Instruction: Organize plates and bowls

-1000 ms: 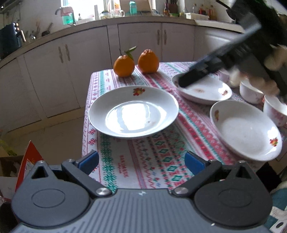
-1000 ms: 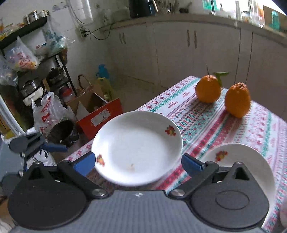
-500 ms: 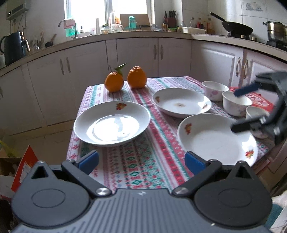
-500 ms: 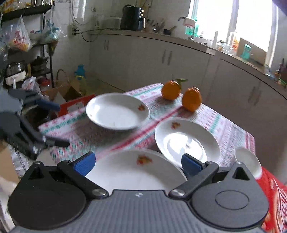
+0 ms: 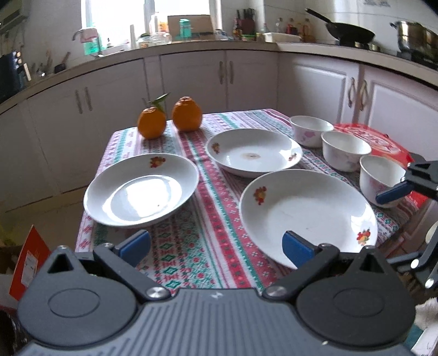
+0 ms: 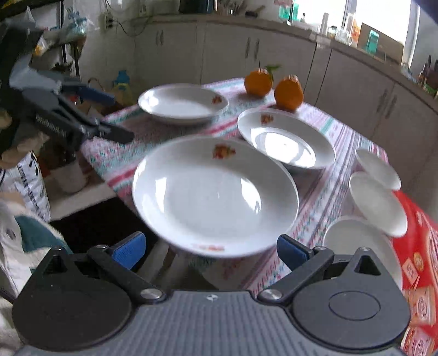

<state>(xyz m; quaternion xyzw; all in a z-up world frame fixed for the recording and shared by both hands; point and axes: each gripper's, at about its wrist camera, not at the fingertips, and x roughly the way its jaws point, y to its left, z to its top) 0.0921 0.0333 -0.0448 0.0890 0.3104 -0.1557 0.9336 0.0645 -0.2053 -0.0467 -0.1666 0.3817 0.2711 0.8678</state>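
Kitchen, table w/ patterned cloth [image 5: 197,246]. Left gripper [image 5: 216,246] wide open, holds nothing; right gripper [image 6: 210,252] also wide open, empty. Three plates [image 5: 306,213] spread on cloth, three bowls [image 5: 345,150] along right edge, two oranges [image 5: 186,115] at far end.

White cabinet doors [image 5: 191,79] run along a curved kitchen counter [image 5: 164,52] beneath a bright window [image 5: 147,16]. A wok [image 5: 350,34] and steel pot [image 5: 416,37] sit at the right. The tabletop [image 5: 219,219] wears a red-and-green patterned cloth; daylight glares across it.
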